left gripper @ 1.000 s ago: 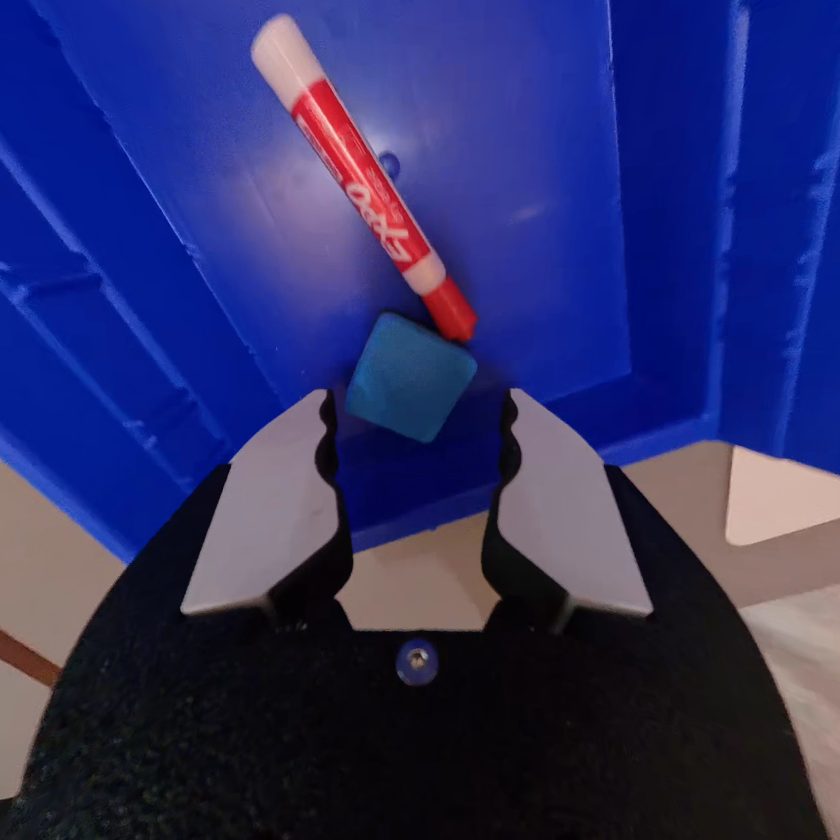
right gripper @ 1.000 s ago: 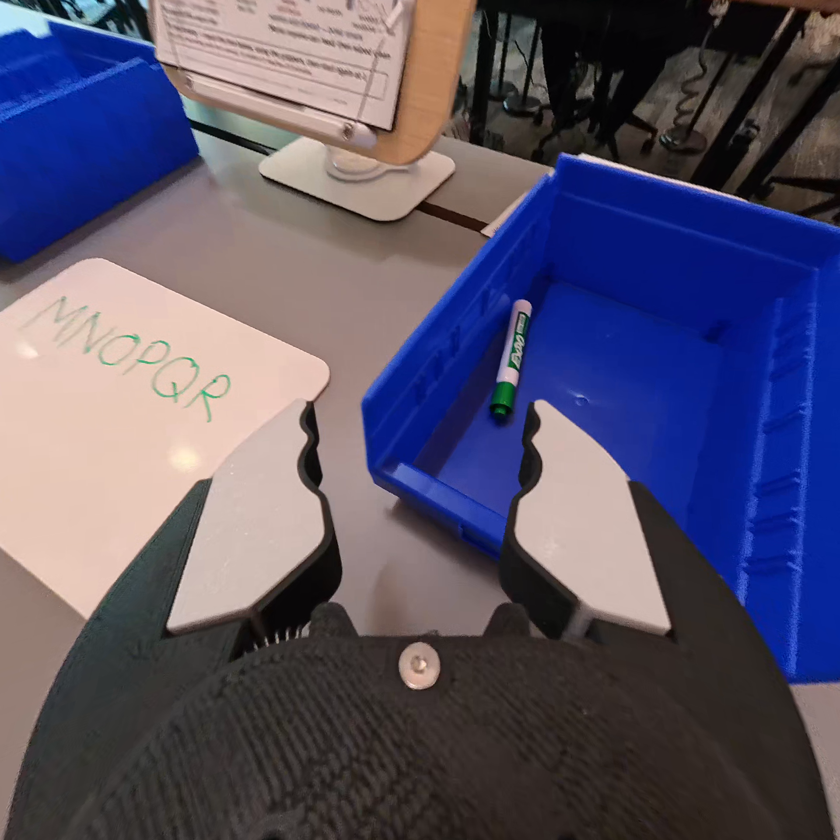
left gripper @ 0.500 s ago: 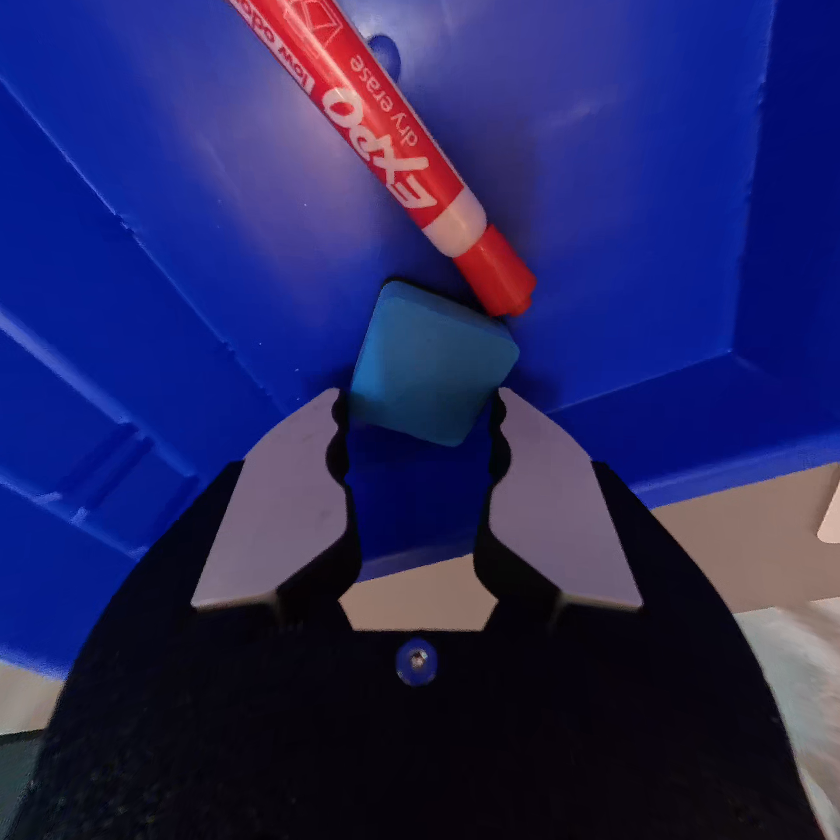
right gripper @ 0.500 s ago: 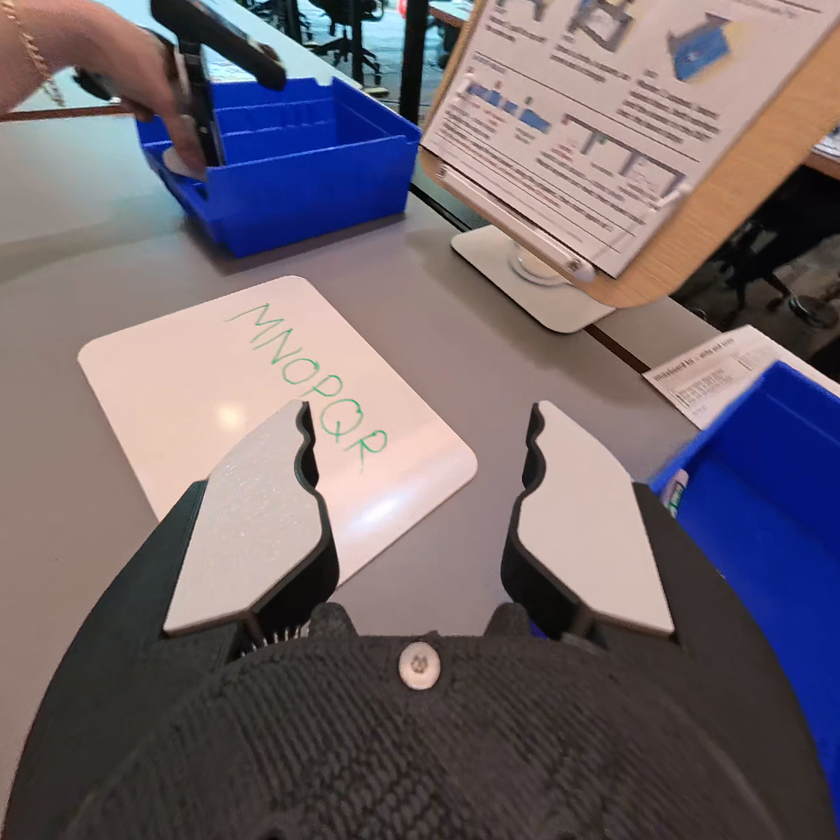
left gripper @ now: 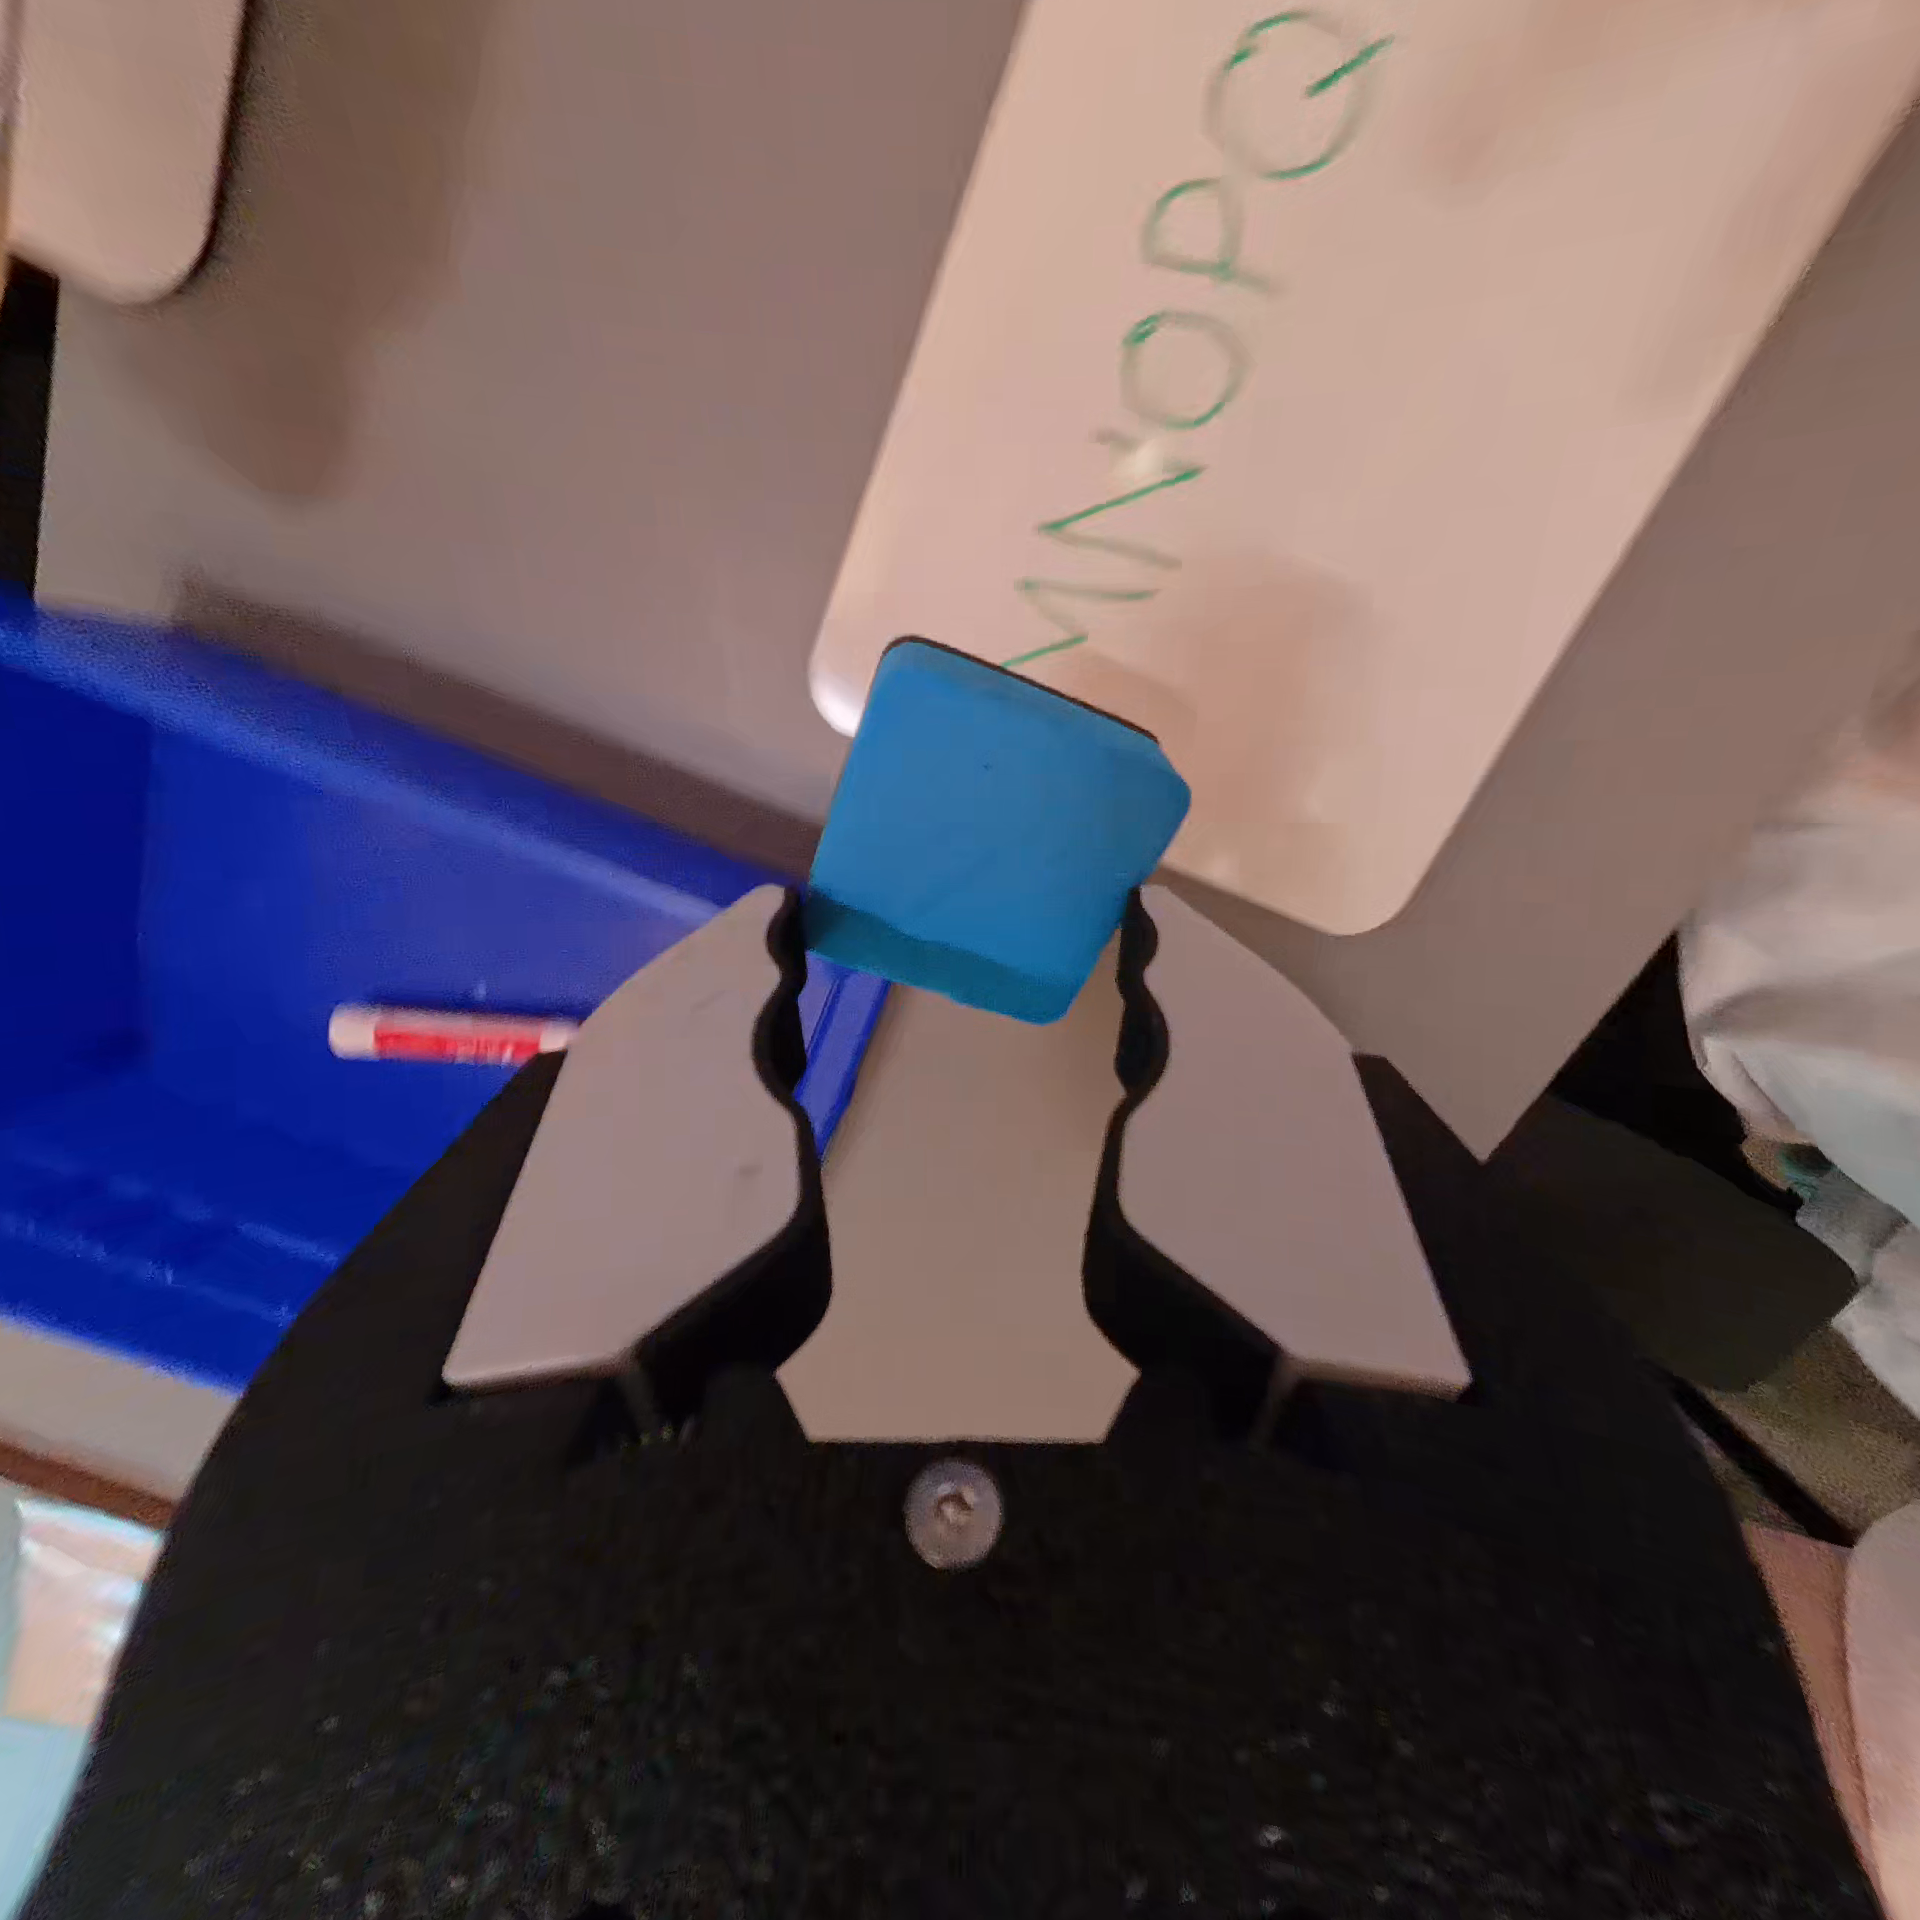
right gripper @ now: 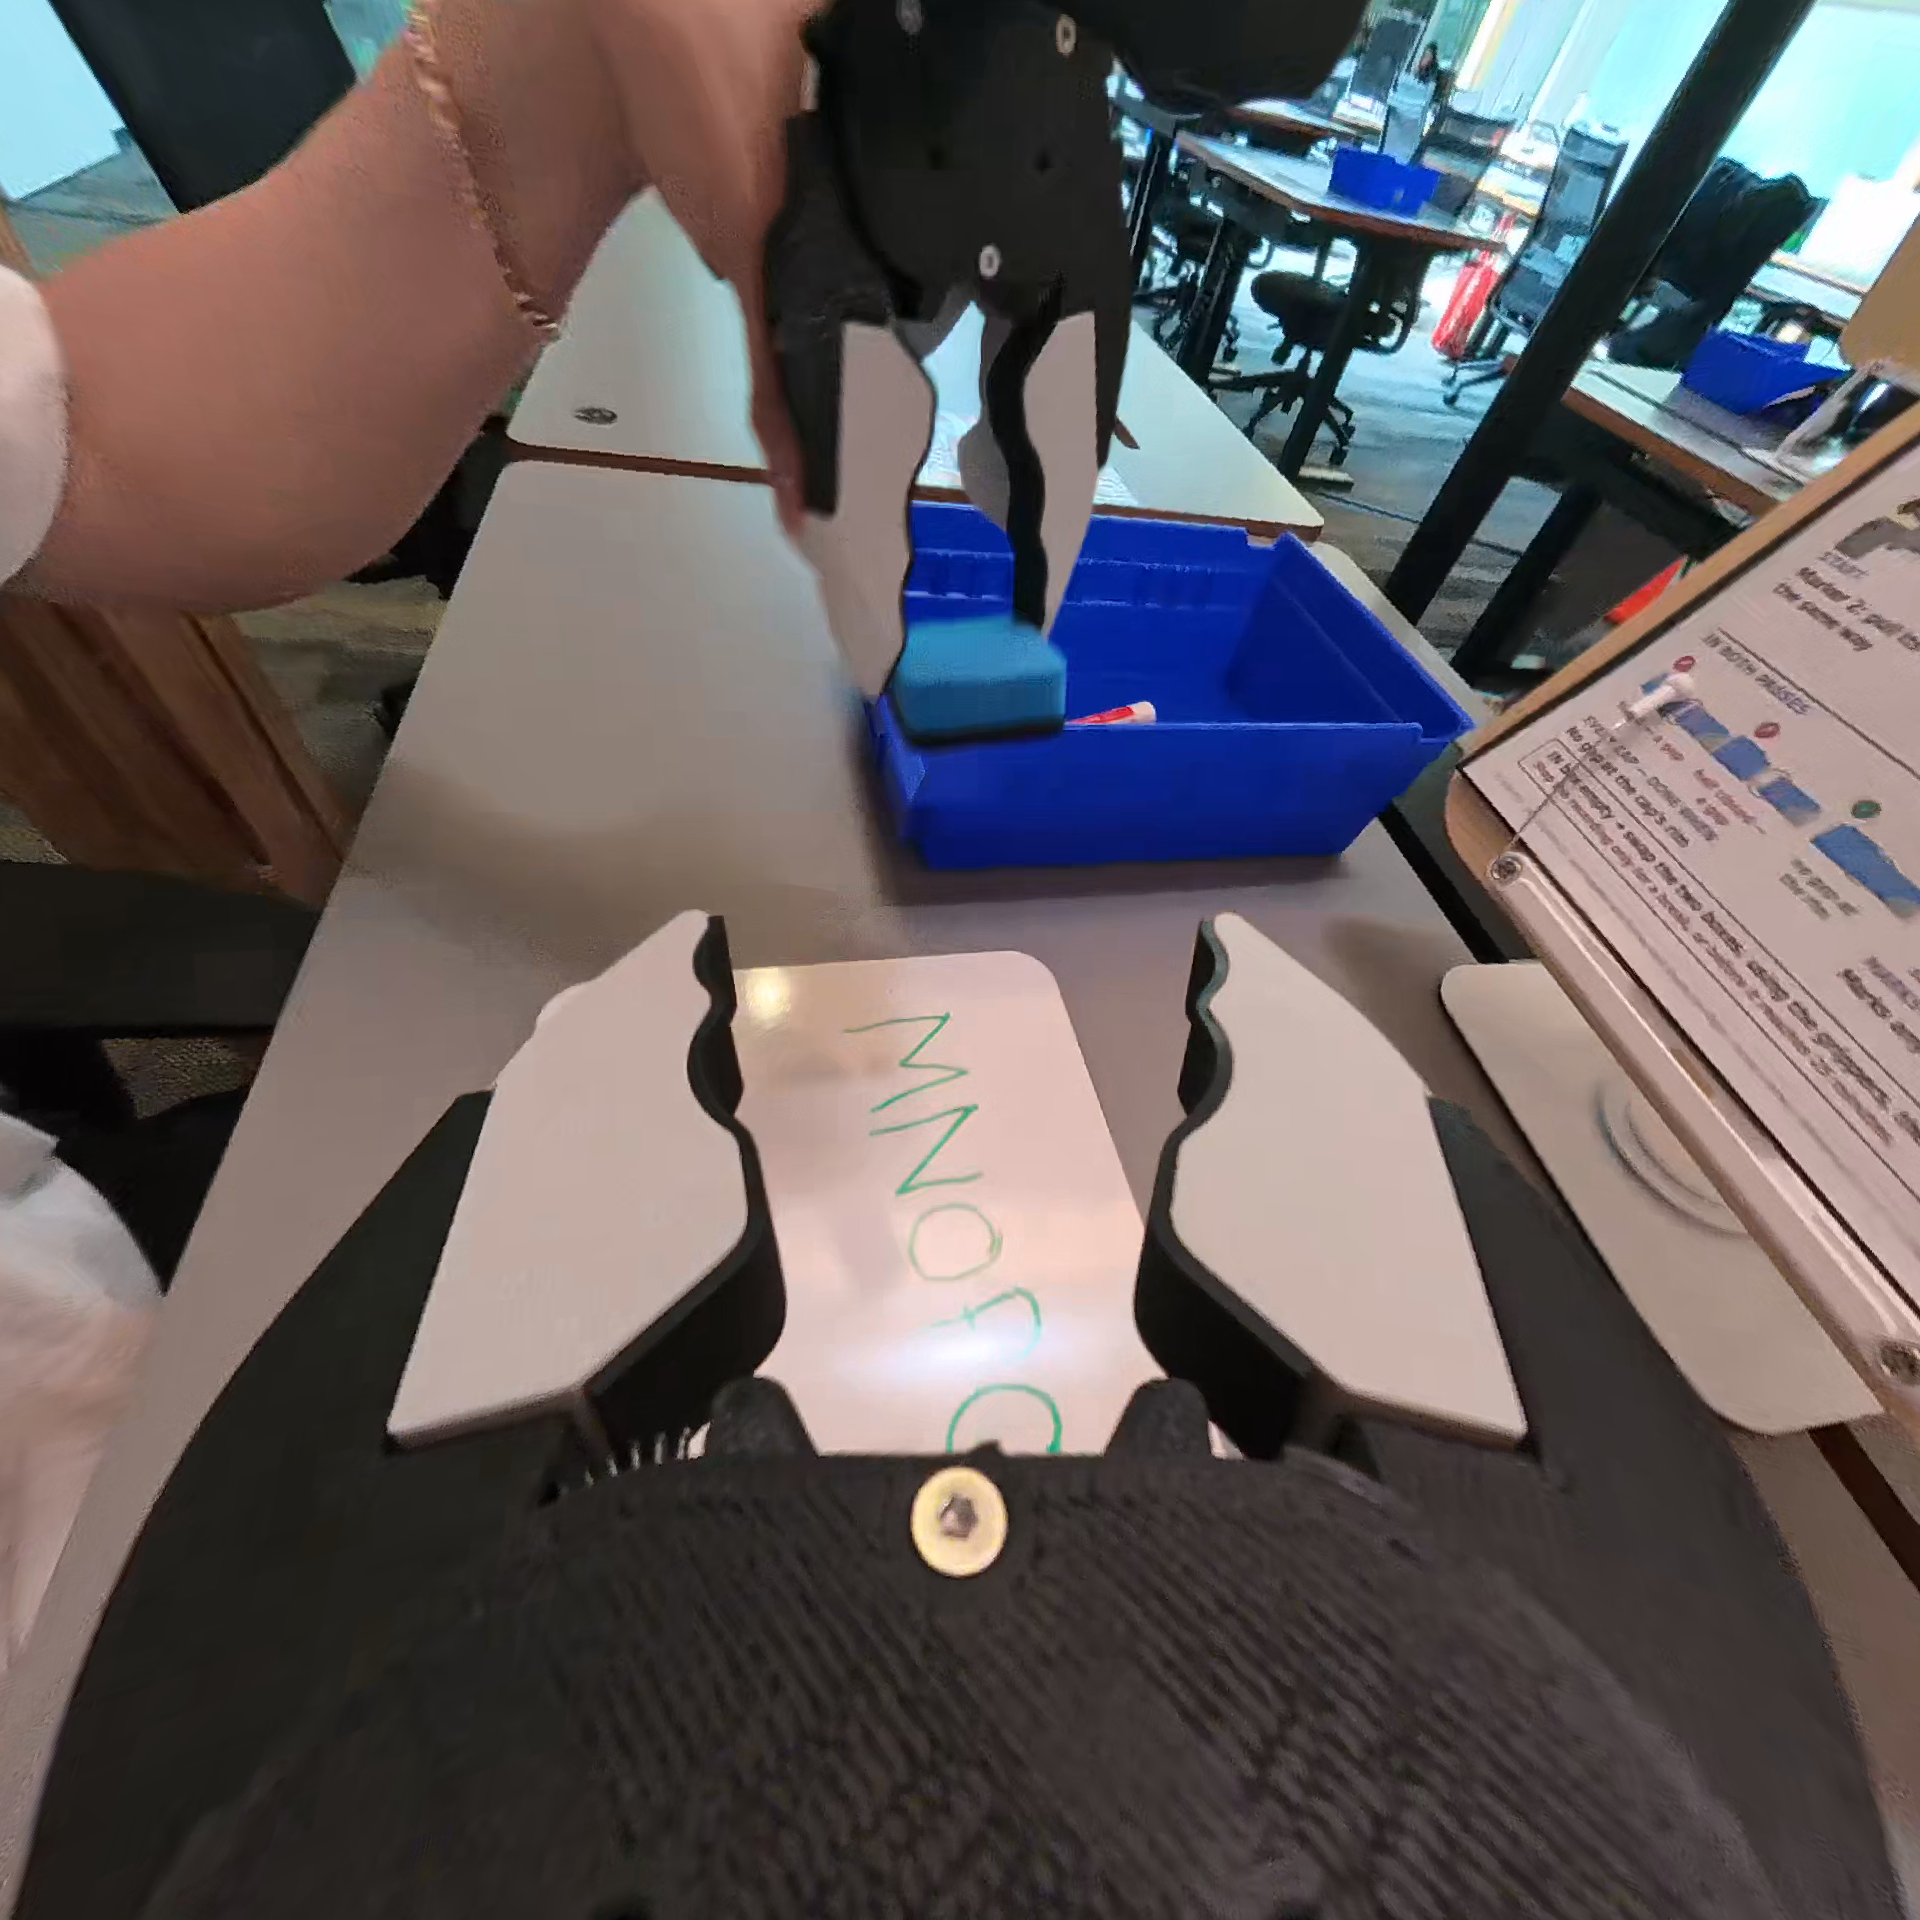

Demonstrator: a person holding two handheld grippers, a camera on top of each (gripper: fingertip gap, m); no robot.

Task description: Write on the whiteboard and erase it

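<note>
The left gripper (left gripper: 961, 914) now holds the blue eraser (left gripper: 987, 842) up in the air; half a second ago its jaws were just closing around the eraser on the floor of the blue bin (right gripper: 1164, 800). So the eraser has been picked up and carried out, and it looks like the wiping step is about to start. The jaws pinch the eraser by its two sides, near its back end. In the right wrist view the eraser (right gripper: 977, 681) hangs above the near left corner of the bin, with its dark felt side facing down and its flat top level. It is not touching the whiteboard (right gripper: 935, 1174) yet. The whiteboard lies flat on the table (right gripper: 623, 748), between the bin and the right gripper (right gripper: 961, 997), and it has green letters (right gripper: 935, 1174) on it. Its long side runs from the bin end toward the right gripper, and the line of letters runs the same way. The right gripper has its jaws wide apart and holds nothing, hanging over the near end of the whiteboard. A red marker (left gripper: 447, 1034) lies in the bin.
</note>
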